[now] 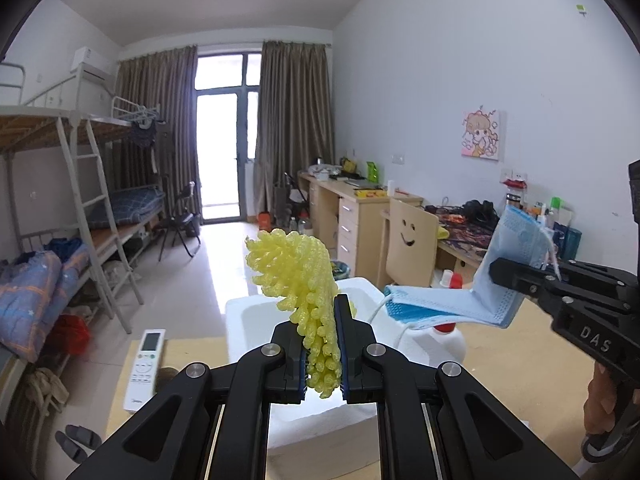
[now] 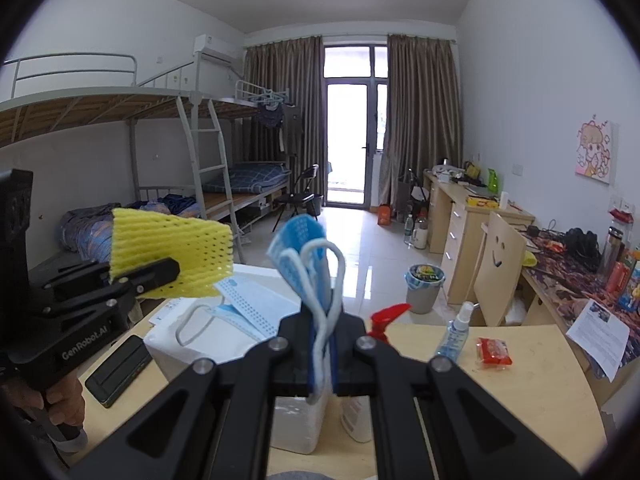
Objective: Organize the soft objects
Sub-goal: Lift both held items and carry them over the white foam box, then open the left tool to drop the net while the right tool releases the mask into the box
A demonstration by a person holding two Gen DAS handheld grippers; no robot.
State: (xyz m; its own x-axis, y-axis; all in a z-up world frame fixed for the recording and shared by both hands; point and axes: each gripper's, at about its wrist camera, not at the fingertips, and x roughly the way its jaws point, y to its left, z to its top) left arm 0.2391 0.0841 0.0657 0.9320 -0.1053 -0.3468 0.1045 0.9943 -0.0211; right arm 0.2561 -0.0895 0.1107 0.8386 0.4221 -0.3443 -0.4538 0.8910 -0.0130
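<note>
My left gripper is shut on a yellow foam net sleeve and holds it up above the white foam box. In the right wrist view the same gripper and sleeve show at the left. My right gripper is shut on a blue face mask with white ear loops, held upright. In the left wrist view that gripper and mask are at the right. Another blue mask lies on the box, also seen in the right wrist view.
On the wooden table are a red-capped spray bottle, a small clear blue spray bottle, a red packet, a black phone and a white remote. Bunk beds stand left, desks and a chair right.
</note>
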